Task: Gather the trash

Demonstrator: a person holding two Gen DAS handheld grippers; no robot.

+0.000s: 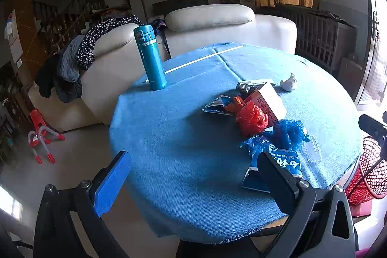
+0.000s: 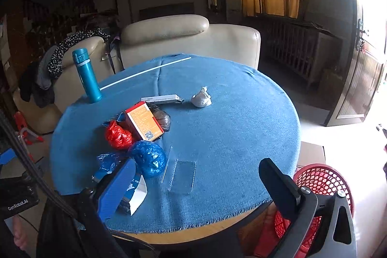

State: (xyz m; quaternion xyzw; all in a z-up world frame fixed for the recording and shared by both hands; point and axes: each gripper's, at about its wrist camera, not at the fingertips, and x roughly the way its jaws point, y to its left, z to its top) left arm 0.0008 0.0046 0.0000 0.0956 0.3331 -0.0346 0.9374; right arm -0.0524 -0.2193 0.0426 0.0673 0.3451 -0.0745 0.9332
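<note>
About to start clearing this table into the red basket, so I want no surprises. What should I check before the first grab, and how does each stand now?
1. Left gripper open and empty: ok.
2. Right gripper open and empty: ok.
3. Red mesh basket beside the table's near edge, mouth unobstructed: ok.
4. Trash loose on the blue cloth: red bag, blue bag, orange box, white wad: ok.
5. Teal flask upright, apart from the trash: ok.
6. Basket contents: cannot tell.

a blue woven cloth (image 2: 229,137) covers the counter; on it a teal metal flask (image 2: 87,76), crumpled red plastic bag (image 2: 117,136), crumpled blue plastic bag (image 2: 150,157), orange-and-white cardboard box (image 2: 144,122); beside its edge a red mesh basket (image 2: 324,183).
</note>
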